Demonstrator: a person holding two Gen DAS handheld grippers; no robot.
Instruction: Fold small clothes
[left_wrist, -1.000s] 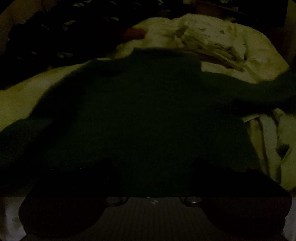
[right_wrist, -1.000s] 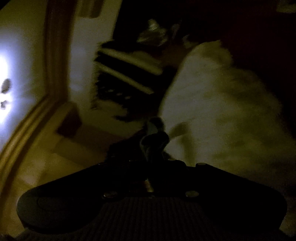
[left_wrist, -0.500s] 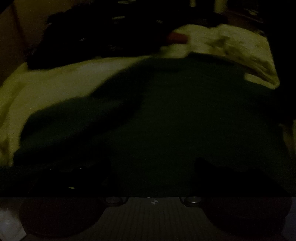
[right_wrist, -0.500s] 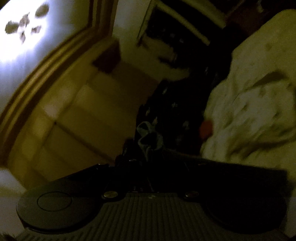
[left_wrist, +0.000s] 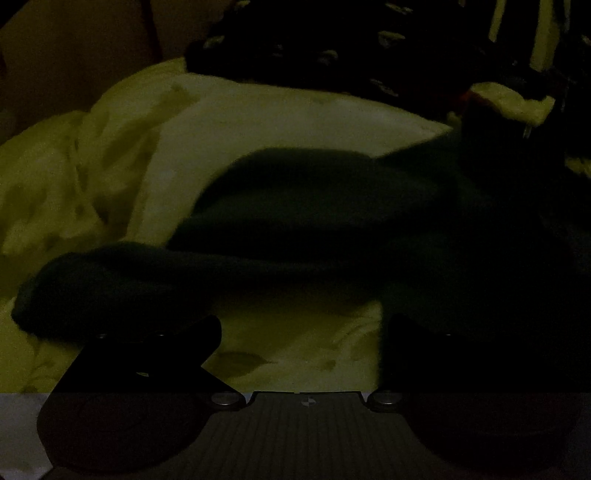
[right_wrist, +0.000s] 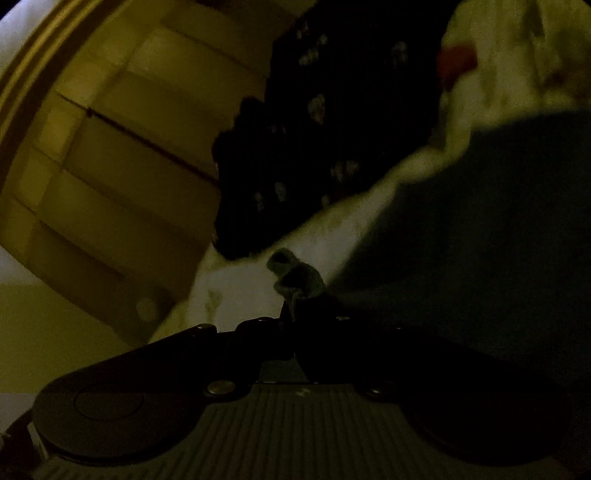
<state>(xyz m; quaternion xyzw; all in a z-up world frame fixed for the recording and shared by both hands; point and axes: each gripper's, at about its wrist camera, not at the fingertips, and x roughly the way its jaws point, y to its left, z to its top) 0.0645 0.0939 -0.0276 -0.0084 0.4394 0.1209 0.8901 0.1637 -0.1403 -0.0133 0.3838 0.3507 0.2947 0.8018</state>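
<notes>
A pale, creased bedcover (left_wrist: 280, 122) with a faint leafy print fills most of the dim left wrist view and carries everything else. Across it lies the dark green garment (left_wrist: 332, 221), the largest thing on the bed: its body spreads from the middle to the right edge of that view, and one long sleeve runs out leftward, ending in a rounded cuff near the left side. In the right wrist view the same garment (right_wrist: 480, 229) hangs as a broad dark sheet on the right, stretching down to the tool. Behind it, at the far end of the bed, sits a black cloth with pale spots (right_wrist: 332, 129), and a small red patch (right_wrist: 456, 61) shows on the bedding beyond. Pale wooden panelling (right_wrist: 122, 147) fills the left of the right wrist view. The right tool (right_wrist: 293, 295) is clenched on a bunched edge of the garment, a small puckered fold of cloth sticking up just past its tips. The left tool (left_wrist: 299, 339) is released, its two dark fingers well apart over bare bedcover, with nothing between them, the sleeve lying just beyond.
</notes>
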